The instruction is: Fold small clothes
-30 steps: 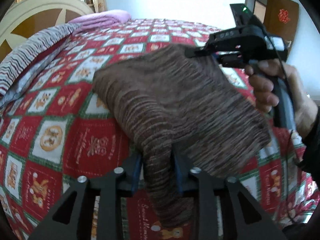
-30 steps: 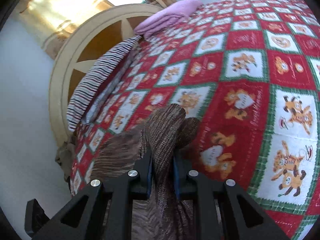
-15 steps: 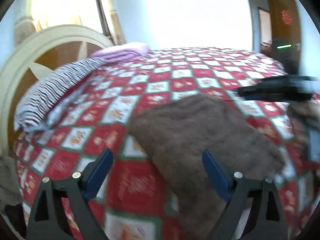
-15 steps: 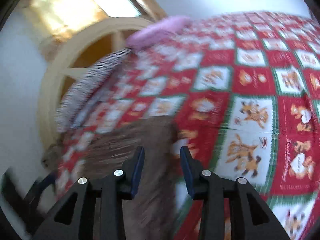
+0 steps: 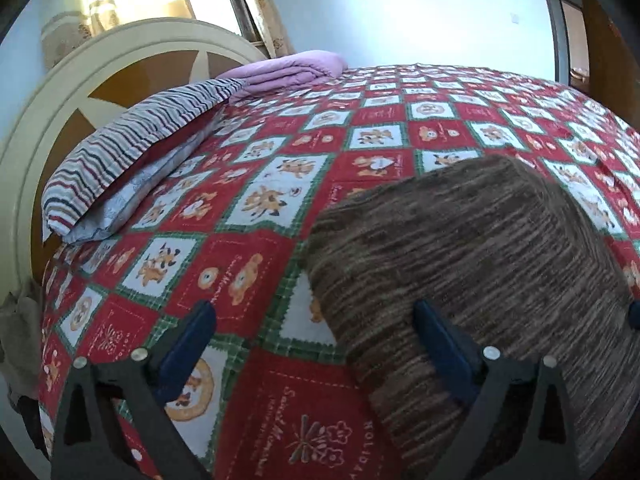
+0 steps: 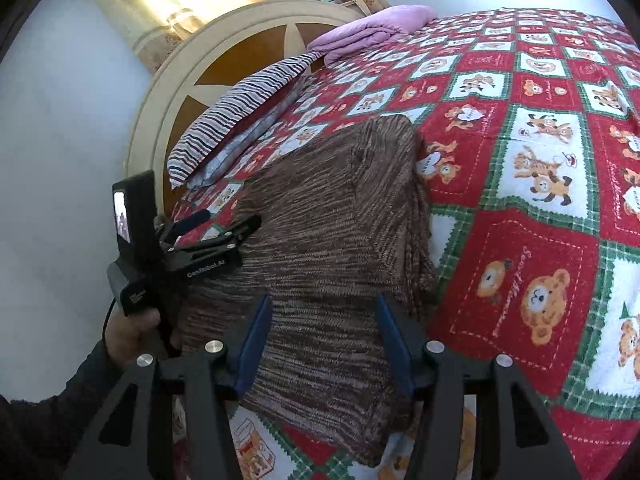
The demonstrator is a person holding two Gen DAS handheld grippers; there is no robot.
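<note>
Brown knit [image 6: 336,240] lies folded flat on the bed's quilt [image 6: 540,240], near edge of the bed, well short of the pillow [image 5: 132,152] and purple blanket [image 5: 288,70] at the headboard [image 5: 72,92]. Left tool [image 5: 316,344]: jaws wide and still opening, nothing pressed between them; its right finger [image 5: 444,344] stands over the knit's left part, its left finger over bare quilt. Right tool [image 6: 322,344]: jaws about half apart and opening, the knit lying beneath and between the pads, not pinched. A hand [image 6: 132,332] holds the left tool at the knit's left edge.
</note>
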